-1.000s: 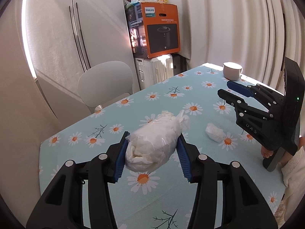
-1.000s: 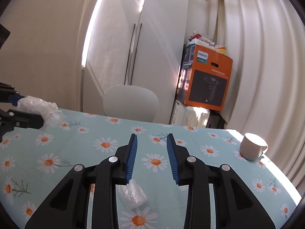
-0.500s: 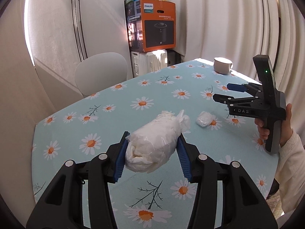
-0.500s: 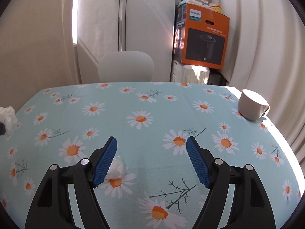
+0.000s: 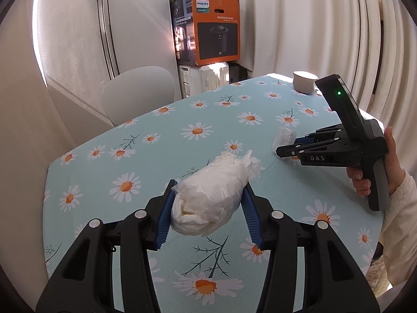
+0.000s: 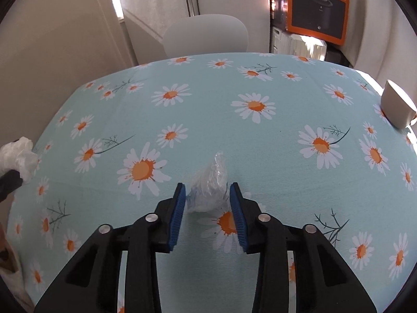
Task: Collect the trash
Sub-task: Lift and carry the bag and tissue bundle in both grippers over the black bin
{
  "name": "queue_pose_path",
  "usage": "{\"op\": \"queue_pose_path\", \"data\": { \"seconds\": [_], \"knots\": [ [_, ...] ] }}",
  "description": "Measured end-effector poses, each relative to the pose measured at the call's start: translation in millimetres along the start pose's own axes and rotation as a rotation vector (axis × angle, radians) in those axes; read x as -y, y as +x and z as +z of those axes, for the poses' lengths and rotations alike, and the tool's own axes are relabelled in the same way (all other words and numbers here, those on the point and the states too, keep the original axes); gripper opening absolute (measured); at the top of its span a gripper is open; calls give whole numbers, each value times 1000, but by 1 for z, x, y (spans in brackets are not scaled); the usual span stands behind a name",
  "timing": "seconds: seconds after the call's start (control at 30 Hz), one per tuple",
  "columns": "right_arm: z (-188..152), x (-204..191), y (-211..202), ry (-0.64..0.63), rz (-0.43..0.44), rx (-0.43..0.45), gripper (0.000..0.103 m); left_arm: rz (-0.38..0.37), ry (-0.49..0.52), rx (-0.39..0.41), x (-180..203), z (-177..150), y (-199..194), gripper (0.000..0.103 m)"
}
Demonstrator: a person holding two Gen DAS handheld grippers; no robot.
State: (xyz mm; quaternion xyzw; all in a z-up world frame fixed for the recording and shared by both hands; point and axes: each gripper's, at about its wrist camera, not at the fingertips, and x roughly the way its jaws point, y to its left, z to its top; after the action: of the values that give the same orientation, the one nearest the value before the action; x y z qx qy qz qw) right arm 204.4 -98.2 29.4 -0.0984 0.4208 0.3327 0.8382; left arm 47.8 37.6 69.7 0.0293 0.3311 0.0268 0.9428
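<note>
My left gripper (image 5: 208,190) is shut on a white plastic bag stuffed with tissue (image 5: 206,203), held just above the daisy tablecloth (image 5: 156,161). To its right a hand holds my right gripper (image 5: 280,152), tilted down at the table. In the right wrist view, the right gripper (image 6: 207,190) is shut on a small crumpled clear plastic wad (image 6: 209,182) that rests on the cloth, one blue pad against each side. The wad (image 5: 285,134) pokes out beyond the fingertips in the left wrist view. The white bag (image 6: 19,154) shows at the left edge of the right wrist view.
A white cup (image 5: 303,82) stands near the far right table edge, also the cup (image 6: 397,107) at the right. A white chair (image 5: 138,88) sits behind the table, with an orange box (image 5: 216,30) stacked beyond it. A person's hand and sleeve (image 5: 365,180) are at the right.
The right gripper tipped downward, sank to the table, spread wide around the small plastic wad, then closed on it. The left gripper kept its hold on the white bag.
</note>
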Motion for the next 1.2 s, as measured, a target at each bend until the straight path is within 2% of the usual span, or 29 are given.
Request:
{"op": "queue_pose_path", "data": {
  "seconds": [0.07, 0.2, 0.33, 0.63, 0.8, 1.0, 1.2],
  "knots": [
    [-3, -5, -3, -34, -34, 20, 21, -2, 9, -3, 3, 0, 1, 50],
    [-12, -7, -19, -54, -38, 80, 21, -9, 36, -8, 12, 1, 1, 50],
    [-24, -5, -46, -61, -46, 145, 21, -38, 56, -56, 27, 2, 5, 50],
    [-71, 15, -121, -56, -172, 275, 21, -126, 182, -39, 94, 11, -1, 50],
    [-114, 35, -162, -13, -244, 309, 21, -223, 254, 4, 143, 13, -7, 50],
    [-171, 63, -205, 70, -343, 328, 21, -377, 355, 30, 209, 9, -13, 50],
    [-232, 98, -235, 206, -413, 339, 21, -515, 453, 6, 276, 1, -10, 50]
  ]
}}
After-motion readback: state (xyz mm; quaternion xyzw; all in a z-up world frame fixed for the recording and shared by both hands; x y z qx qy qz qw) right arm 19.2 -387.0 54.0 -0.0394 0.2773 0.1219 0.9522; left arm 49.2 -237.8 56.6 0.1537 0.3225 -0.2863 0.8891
